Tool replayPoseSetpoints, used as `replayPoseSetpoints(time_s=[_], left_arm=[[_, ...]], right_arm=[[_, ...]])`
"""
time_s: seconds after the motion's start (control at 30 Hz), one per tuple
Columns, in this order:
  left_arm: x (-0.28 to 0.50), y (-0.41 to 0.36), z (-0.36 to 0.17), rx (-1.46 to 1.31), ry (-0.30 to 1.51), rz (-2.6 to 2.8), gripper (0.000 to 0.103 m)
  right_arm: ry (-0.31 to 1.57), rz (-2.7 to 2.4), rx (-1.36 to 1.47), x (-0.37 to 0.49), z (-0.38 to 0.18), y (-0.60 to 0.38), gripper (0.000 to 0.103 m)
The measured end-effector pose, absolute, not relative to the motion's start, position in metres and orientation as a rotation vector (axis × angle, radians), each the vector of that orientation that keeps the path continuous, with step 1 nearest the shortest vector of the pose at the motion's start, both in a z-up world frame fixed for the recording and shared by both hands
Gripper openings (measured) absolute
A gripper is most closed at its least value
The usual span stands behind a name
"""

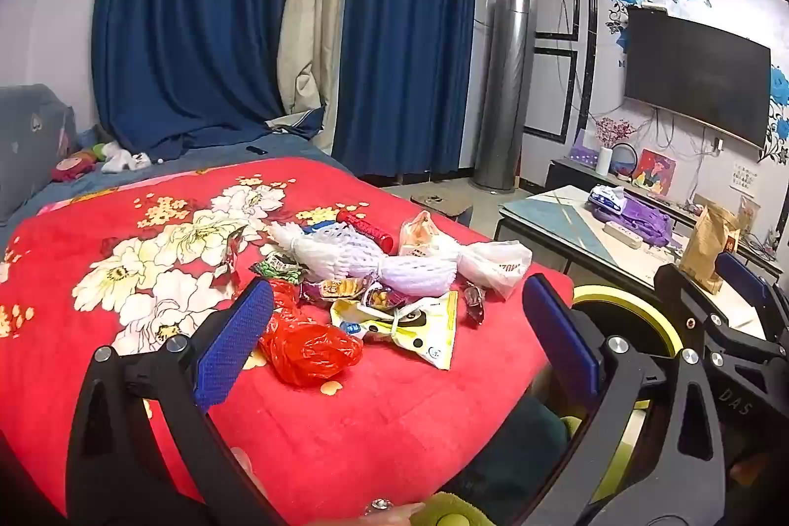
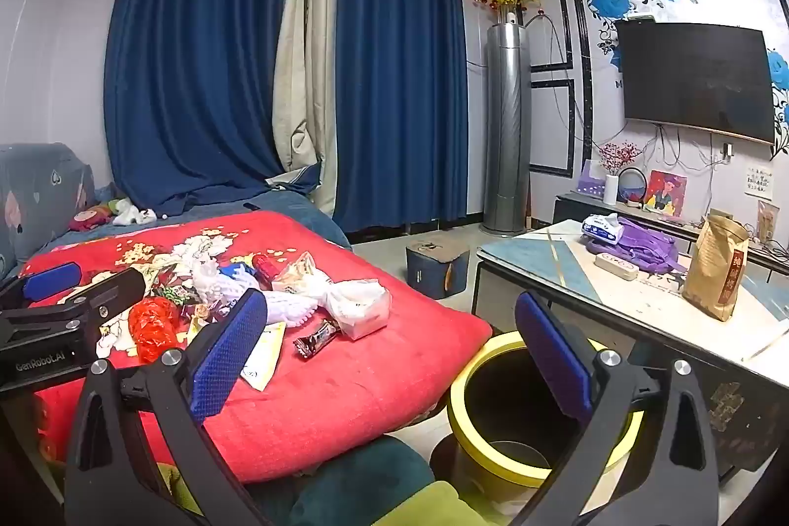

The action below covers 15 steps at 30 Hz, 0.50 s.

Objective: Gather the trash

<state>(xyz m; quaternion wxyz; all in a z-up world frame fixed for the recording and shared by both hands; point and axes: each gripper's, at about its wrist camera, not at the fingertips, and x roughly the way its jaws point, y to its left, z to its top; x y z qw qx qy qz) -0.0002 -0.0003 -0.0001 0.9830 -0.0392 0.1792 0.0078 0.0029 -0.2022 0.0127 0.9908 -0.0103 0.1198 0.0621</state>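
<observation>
A heap of trash lies on the red flowered blanket (image 1: 345,417): a crumpled red plastic bag (image 1: 305,346), a yellow-and-white wrapper (image 1: 419,326), white foam netting (image 1: 365,260), a white plastic bag (image 1: 498,262), a red tube (image 1: 367,226) and small snack wrappers. My left gripper (image 1: 397,341) stands open just short of the heap, nothing between its fingers. In the right wrist view my right gripper (image 2: 392,351) is open too, held over the blanket's edge and the black bin with a yellow rim (image 2: 498,407). A dark snack bar wrapper (image 2: 316,337) lies nearest the right gripper.
A low glass-topped table (image 2: 552,274) stands to the right with a brown paper bag (image 2: 717,274), a purple bag (image 2: 641,247) and a tissue pack (image 2: 602,227). A small stool (image 2: 436,269) sits on the floor. Blue curtains, a tall grey air conditioner and a wall TV stand behind.
</observation>
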Motion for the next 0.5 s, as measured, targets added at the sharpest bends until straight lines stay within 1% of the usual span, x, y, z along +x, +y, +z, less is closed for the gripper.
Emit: replayPoseSetpoints(time_s=[0.5], left_arm=[[-0.0001, -0.0027, -0.0001, -0.085, 0.366, 0.012, 0.093]], right_arm=[[0.240, 0.125, -0.016, 0.0031, 0.0130, -0.2026, 0.097]])
